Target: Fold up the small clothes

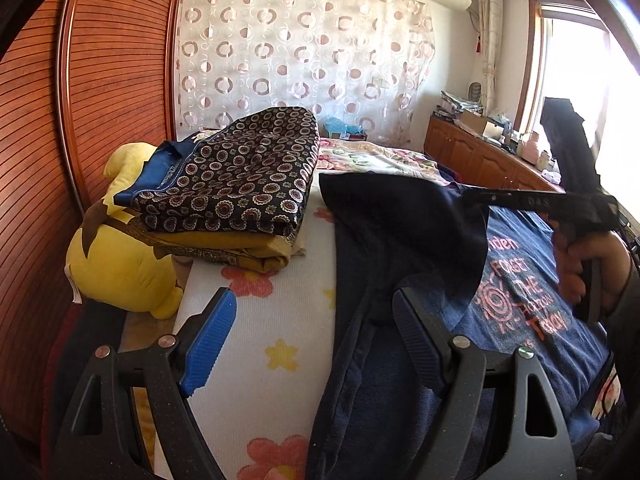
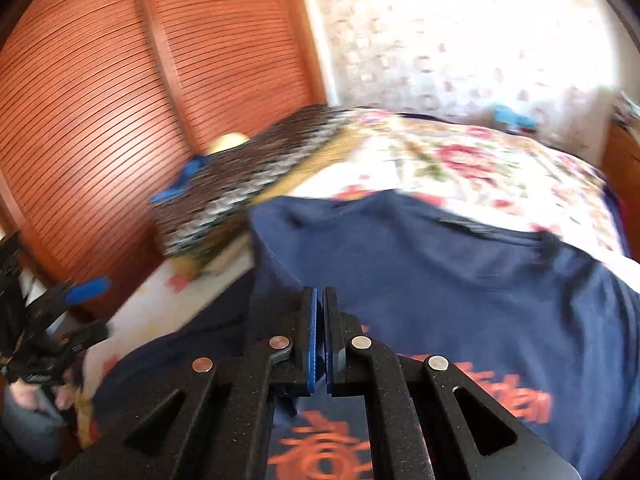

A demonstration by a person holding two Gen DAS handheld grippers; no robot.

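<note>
The navy T-shirt (image 1: pixel 520 292) lies spread on the bed (image 1: pixel 264 320), chest print up. The print is salmon-orange: a ring-and-rays emblem beside block capitals that read "FORGET THE" and, lower down, "Today"; the word between looks like "HORIZON" but is too small to be sure. Above them a partial word ends in "den". In the right wrist view the same print (image 2: pixel 320 452) sits just below the fingers, smeared by blur and unreadable.

One edge of the shirt is lifted off the bed — a dark flap (image 1: pixel 404 236) hangs from the tip of the right gripper (image 1: pixel 476 197), whose fingers are pressed together on the cloth. In its own view the right gripper (image 2: pixel 319 308) shows its two blue pads all but touching, with only a sliver between them, and navy fabric bunched just beneath. A hand (image 1: pixel 596 268) grips its handle at the far right, and small pale letters on the black finger arm are not legible.

The left gripper (image 1: pixel 312 320) stands wide and holds nothing; its left finger (image 1: pixel 212 340) hangs over the flowered bedcover and its right finger (image 1: pixel 420 340) over the shirt's dark folded edge, with the lifted flap just ahead of that finger.

Beyond the left finger sits a stack of folded clothes (image 1: pixel 236 184) — a dark piece with ring patterns on top, mustard cloth under it. Left of the stack lies a yellow plush toy (image 1: pixel 120 272), against a slatted wooden wardrobe (image 1: pixel 100 80). A circle-patterned curtain (image 1: pixel 300 60) hangs behind the bed.
</note>
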